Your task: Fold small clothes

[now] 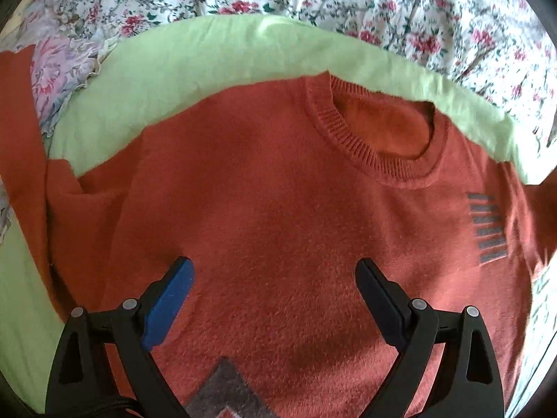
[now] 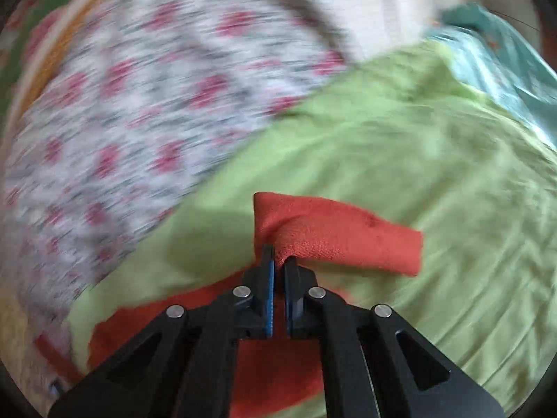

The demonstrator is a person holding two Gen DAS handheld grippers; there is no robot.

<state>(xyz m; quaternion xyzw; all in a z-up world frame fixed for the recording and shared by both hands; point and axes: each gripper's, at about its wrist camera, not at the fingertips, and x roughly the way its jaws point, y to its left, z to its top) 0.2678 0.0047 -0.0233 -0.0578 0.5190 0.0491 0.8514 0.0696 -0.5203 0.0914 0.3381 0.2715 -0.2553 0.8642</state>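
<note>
Your right gripper (image 2: 278, 261) is clamped on a sleeve end (image 2: 334, 240) of the orange sweater (image 1: 278, 209), lifted off the green sheet (image 2: 400, 160). Your left gripper (image 1: 275, 278) hangs spread wide over the sweater's chest, gripping nothing. The sweater lies face up, collar (image 1: 376, 146) far, floral bedding (image 1: 383, 7) beyond. You're likely on the sleeve fold: next, carry it across the chest.
</note>
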